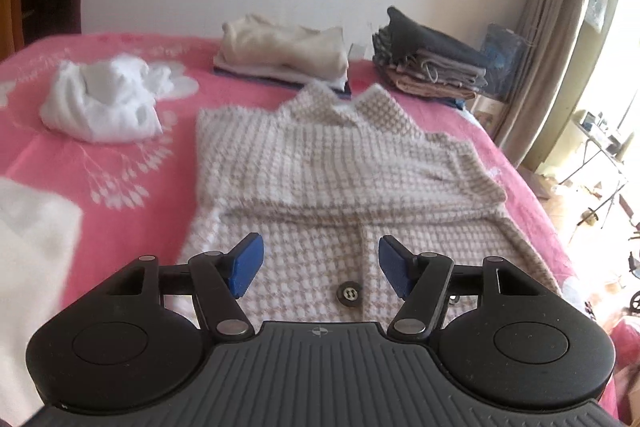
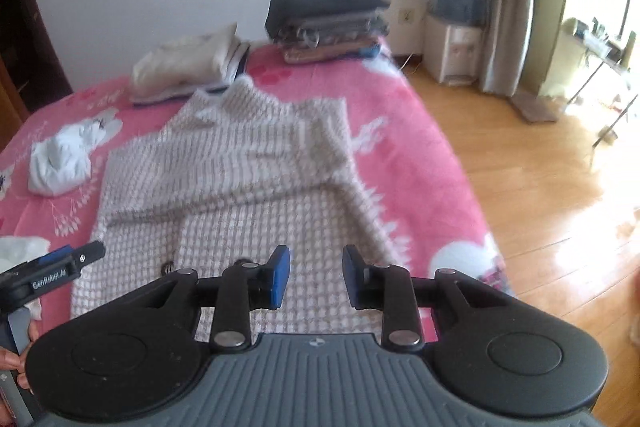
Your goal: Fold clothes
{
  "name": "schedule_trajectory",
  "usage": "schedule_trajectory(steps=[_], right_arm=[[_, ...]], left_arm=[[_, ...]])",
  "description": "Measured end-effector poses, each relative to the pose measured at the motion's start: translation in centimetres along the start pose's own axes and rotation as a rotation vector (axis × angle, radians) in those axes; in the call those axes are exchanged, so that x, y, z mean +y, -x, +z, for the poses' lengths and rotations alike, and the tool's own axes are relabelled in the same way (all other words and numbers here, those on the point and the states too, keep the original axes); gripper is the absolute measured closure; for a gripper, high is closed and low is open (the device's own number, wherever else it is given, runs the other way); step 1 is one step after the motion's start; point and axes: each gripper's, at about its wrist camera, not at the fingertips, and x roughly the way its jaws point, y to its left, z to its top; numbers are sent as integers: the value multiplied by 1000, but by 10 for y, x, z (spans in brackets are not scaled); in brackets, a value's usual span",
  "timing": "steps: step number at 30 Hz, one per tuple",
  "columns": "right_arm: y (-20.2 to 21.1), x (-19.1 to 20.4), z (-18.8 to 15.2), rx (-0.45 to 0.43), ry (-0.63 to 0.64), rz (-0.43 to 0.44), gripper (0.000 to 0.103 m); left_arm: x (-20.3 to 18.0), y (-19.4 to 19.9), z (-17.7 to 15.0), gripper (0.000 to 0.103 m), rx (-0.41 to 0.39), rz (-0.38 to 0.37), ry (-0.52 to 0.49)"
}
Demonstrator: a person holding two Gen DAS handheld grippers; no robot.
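Observation:
A beige-and-white houndstooth jacket point(image 1: 340, 187) lies flat on the pink bedspread point(image 1: 100, 155), both sleeves folded across its chest and a dark button point(image 1: 349, 294) showing near its hem. My left gripper point(image 1: 320, 265) hovers above the lower part of the jacket, open, with nothing between its blue pads. In the right wrist view the same jacket point(image 2: 240, 179) lies ahead, and my right gripper point(image 2: 316, 277) hangs over its lower right part, open with a narrower gap and nothing in it. The left gripper point(image 2: 60, 267) shows at that view's left edge, held by a hand point(image 2: 22, 359).
A crumpled white garment point(image 1: 104, 103) lies left of the jacket. Two folded stacks sit at the far end: a cream one point(image 1: 284, 51) and a dark one point(image 1: 432, 59). Another white cloth point(image 1: 28, 251) is at the near left. The bed's right edge point(image 2: 472, 195) drops to a wooden floor point(image 2: 560, 207).

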Motion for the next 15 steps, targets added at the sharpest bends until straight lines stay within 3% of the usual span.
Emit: schedule_trajectory(steps=[7,11,15], right_arm=[[64,4,55,-38,35,-41,72],[109,19,89,-106,110,-74,66],[143,33,109,-177,181,-74,64]], left_arm=[[-2,38,40,38,-6,-4,-5],[-6,57,69,38,11,23,-28],[-17,85,97,35,-42,53,-96]])
